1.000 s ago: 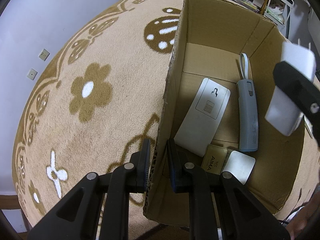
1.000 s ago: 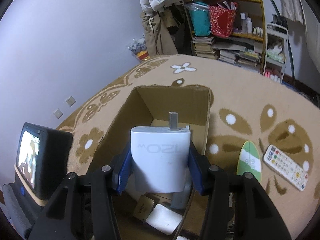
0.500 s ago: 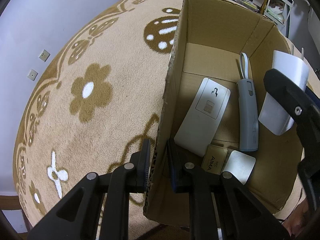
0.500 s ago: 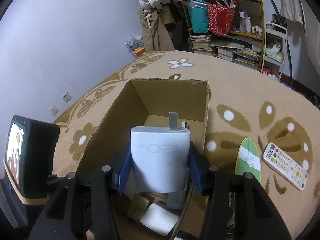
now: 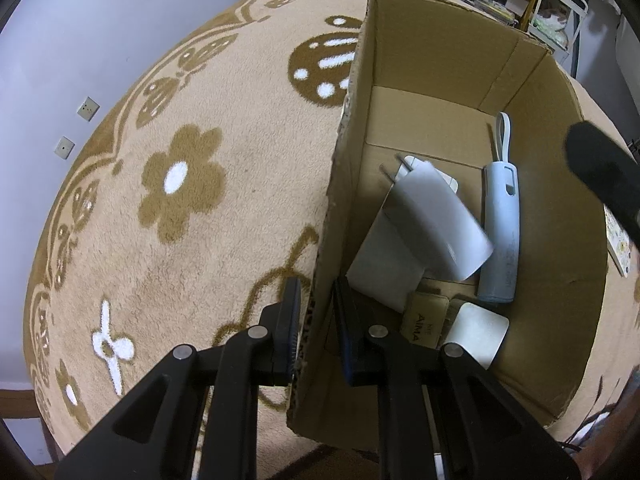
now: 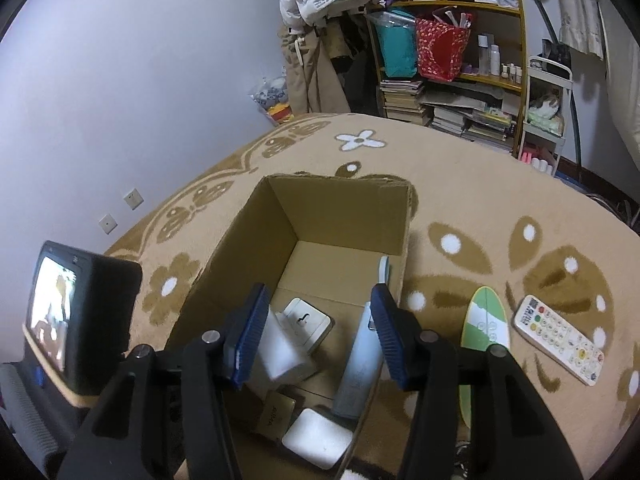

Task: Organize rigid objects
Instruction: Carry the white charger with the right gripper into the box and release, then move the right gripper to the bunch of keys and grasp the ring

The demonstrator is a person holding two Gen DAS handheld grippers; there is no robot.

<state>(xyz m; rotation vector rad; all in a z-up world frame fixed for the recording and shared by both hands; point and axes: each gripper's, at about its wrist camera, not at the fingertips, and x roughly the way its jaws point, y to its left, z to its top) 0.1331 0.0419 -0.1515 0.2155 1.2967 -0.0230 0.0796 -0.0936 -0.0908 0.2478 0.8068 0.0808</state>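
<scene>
An open cardboard box [image 5: 436, 28] [image 6: 340, 204] stands on the flowered carpet. My left gripper [image 5: 316, 312] is shut on the box's near left wall. The white charger [image 5: 436, 220] [image 6: 280, 344] lies tilted inside the box on a flat white pack [image 5: 380, 272]. Above the box my right gripper [image 6: 318, 332] hangs with its jaws opening and nothing between them; one of its fingers [image 5: 604, 172] shows at the right in the left wrist view. Beside the charger lie a blue-grey tube [image 5: 500, 232] [image 6: 360, 368], a gold card [image 5: 424, 324] and a small white pad [image 5: 476, 332].
On the carpet right of the box lie a green and white oval board [image 6: 484, 328] and a white remote [image 6: 558, 338]. The left gripper's screen unit [image 6: 76, 320] stands at the box's left. A crowded shelf [image 6: 452, 60] fills the far wall.
The right gripper let go of the white charger, which dropped into the box onto the flat pack. The left gripper stayed clamped on the box wall.
</scene>
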